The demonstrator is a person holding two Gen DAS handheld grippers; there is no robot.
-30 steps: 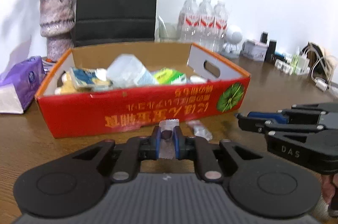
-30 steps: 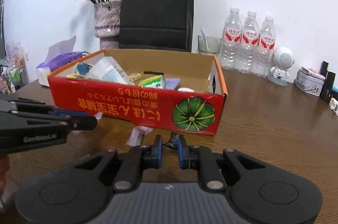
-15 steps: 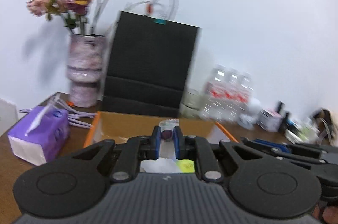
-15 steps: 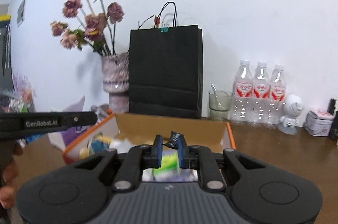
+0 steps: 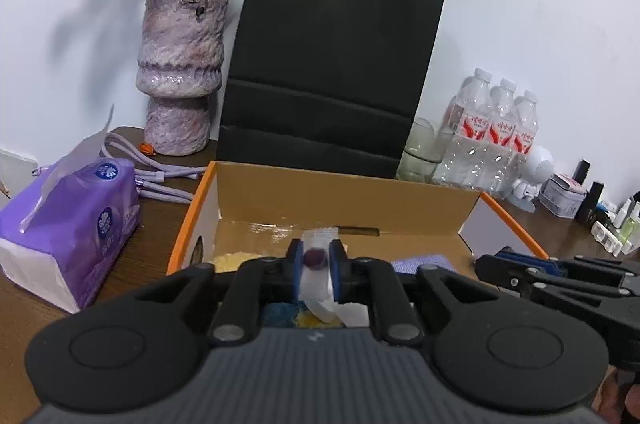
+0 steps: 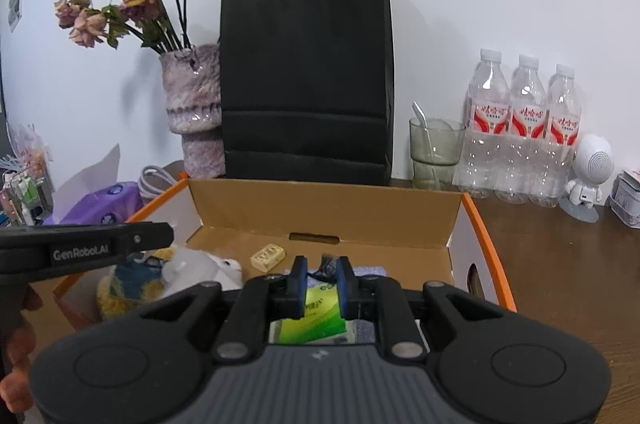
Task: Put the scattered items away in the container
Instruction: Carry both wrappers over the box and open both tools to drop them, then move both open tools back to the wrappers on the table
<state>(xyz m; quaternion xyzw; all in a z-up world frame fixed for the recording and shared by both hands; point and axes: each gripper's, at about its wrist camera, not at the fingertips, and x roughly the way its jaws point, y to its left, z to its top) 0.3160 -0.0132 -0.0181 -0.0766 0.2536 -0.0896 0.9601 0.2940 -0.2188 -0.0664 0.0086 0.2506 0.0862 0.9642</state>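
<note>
Over the open cardboard box (image 5: 336, 200), the left gripper (image 5: 314, 266) has its jaws opening, a clear wrapped candy (image 5: 314, 260) (purple centre) between the blue pads with a gap at each side. The right gripper (image 6: 322, 280) stays narrow, pinching a small dark wrapper (image 6: 326, 264); below its fingers a green packet (image 6: 316, 316) lies inside the box.

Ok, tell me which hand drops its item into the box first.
Left, probably. Its fingers are already opening around the clear packet above the box. The right gripper also hovers over it but grips its dark wrapper.
</note>
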